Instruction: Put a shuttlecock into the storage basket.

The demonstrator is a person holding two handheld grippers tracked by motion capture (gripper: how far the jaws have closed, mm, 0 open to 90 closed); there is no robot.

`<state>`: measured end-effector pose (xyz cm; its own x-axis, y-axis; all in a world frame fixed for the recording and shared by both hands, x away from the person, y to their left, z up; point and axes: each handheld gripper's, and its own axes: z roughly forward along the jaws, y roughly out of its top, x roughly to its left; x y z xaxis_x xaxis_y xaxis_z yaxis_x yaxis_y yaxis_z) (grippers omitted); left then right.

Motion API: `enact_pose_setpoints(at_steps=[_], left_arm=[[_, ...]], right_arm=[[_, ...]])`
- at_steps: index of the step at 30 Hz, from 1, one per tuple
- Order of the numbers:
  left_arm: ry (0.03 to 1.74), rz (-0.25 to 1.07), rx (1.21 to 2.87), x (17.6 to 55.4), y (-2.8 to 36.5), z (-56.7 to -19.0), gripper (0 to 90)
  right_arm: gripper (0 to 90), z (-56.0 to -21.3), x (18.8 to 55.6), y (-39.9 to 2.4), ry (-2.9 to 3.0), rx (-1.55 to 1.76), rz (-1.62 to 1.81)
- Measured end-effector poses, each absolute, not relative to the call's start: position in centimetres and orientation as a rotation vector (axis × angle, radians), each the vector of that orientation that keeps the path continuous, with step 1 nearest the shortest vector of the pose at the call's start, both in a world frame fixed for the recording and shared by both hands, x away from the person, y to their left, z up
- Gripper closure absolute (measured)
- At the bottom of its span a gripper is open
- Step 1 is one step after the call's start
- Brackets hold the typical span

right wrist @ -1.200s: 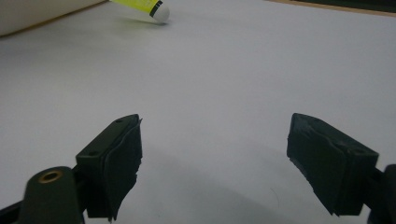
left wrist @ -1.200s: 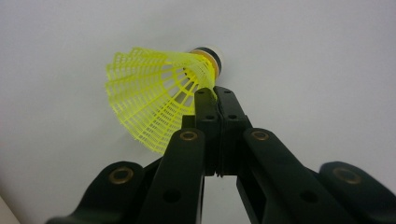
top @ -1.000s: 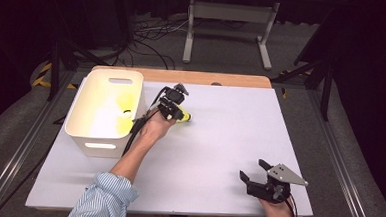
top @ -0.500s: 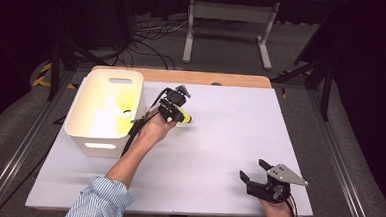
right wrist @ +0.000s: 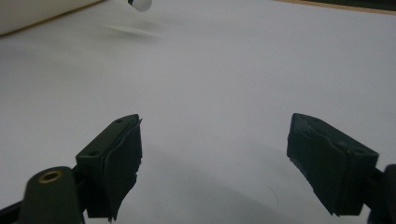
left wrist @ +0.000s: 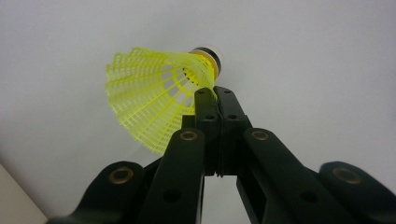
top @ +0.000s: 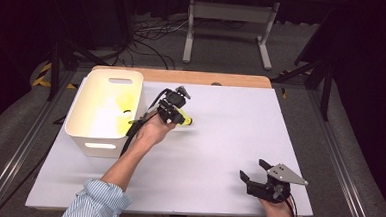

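Note:
A yellow plastic shuttlecock with a white cork tip is pinched at the edge of its skirt by my left gripper, whose jaws are shut on it. In the high view the left gripper holds the shuttlecock a little above the white table, just right of the white bin. My right gripper rests near the table's front right, open with nothing between its jaws. The cork shows at the top edge of the right gripper view.
The white bin has handle cut-outs and a yellowish glow inside; its wall shows in the right gripper view. The white table board ends in a wooden strip at the back. Cables and a metal stand lie on the floor beyond.

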<state>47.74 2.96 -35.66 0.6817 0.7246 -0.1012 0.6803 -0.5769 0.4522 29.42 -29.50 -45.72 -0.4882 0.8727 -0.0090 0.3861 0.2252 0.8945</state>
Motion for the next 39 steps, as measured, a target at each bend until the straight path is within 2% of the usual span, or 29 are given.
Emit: enact_pose_setpoints(at_steps=[39], left_arm=[[1.045,0.12,2.413,45.6,3.8,-33.8,89.7]], right_arm=[[18.4,-45.7,29.4,-29.5,1.981,1.155,1.216]])
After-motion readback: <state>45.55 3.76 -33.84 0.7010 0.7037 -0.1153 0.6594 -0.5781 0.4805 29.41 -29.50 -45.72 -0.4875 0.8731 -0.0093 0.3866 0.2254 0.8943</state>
